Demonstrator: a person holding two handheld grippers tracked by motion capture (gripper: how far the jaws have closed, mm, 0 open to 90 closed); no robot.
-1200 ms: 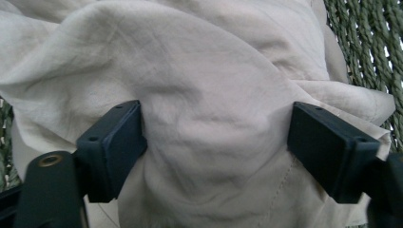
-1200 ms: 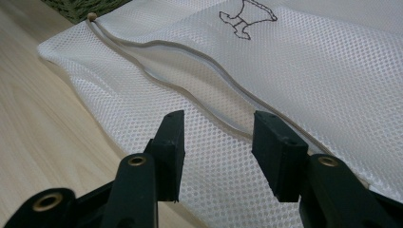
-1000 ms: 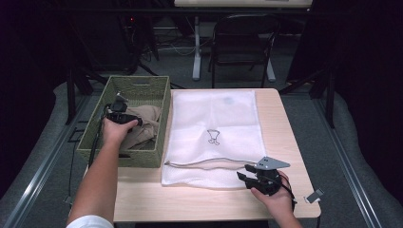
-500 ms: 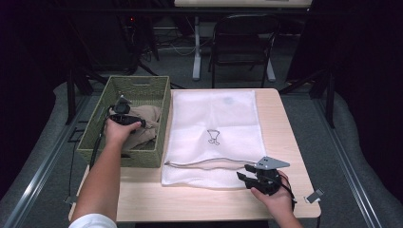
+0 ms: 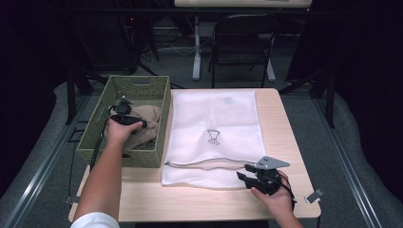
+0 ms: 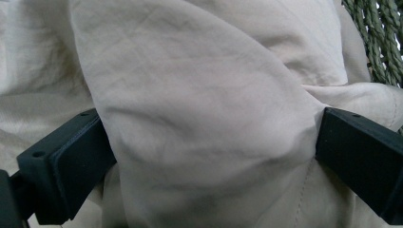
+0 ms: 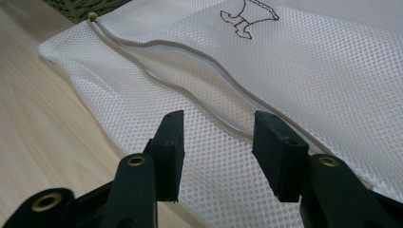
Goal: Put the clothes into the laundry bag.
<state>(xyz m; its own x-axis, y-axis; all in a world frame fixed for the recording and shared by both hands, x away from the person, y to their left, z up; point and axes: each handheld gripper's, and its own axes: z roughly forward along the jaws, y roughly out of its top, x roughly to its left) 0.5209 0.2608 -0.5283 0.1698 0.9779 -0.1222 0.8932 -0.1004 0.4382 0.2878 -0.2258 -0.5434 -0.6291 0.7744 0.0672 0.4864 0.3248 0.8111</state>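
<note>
Since the earlier frame, the left gripper (image 5: 124,114) has been moved a little deeper into the woven green basket (image 5: 142,85). A thick fold of the beige cloth (image 6: 204,118), soft and wrinkled, is squeezed between its jaws. The right gripper (image 7: 217,142), jaws parted with nothing between them, is kept low over the white mesh bag (image 7: 332,85), near its zipper (image 7: 190,92), on the wooden table (image 5: 285,123).

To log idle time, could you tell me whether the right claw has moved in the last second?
No; the right claw stays at the mesh bag's near edge.
</note>
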